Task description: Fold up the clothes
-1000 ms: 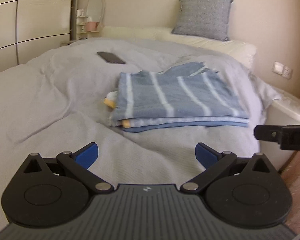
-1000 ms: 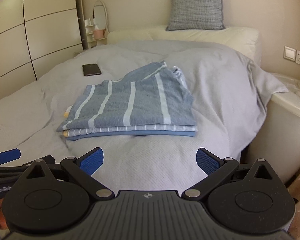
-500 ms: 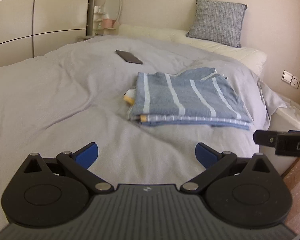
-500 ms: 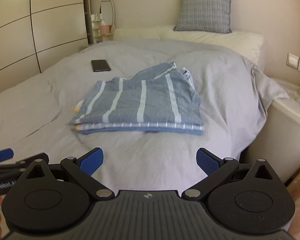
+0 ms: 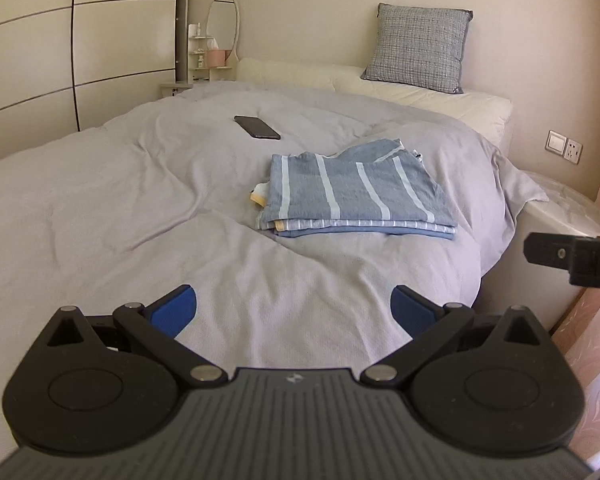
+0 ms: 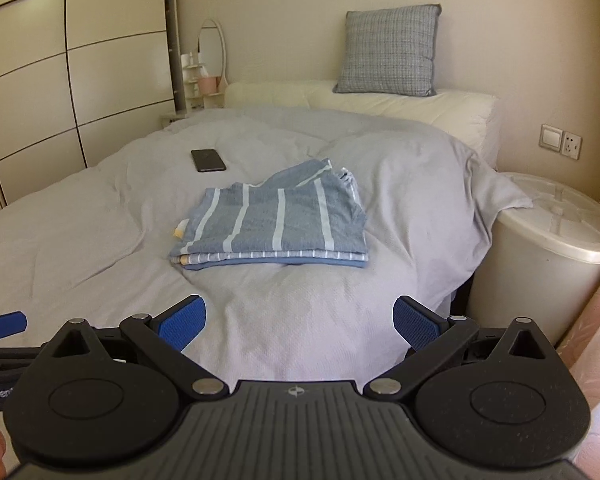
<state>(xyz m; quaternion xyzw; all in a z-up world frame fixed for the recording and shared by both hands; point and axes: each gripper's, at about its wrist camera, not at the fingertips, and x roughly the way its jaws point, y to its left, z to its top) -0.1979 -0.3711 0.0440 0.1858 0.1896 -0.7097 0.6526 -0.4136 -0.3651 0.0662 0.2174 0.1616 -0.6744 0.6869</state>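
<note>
A folded stack of clothes, blue with white stripes on top, lies flat on the grey bedspread. A bit of yellow trim shows at its left edge. My left gripper is open and empty, well short of the stack near the bed's foot. My right gripper is open and empty too, at a similar distance back. Part of the right gripper's body shows at the right edge of the left wrist view, and a blue fingertip of the left gripper at the left edge of the right wrist view.
A black phone lies on the bedspread beyond the stack. A grey cushion leans on the wall above cream pillows. A white round bin stands right of the bed. Wardrobe doors line the left.
Both grippers have drawn back and risen, so the stack looks smaller and farther away. The stack itself has not moved, and both grippers stay open.
</note>
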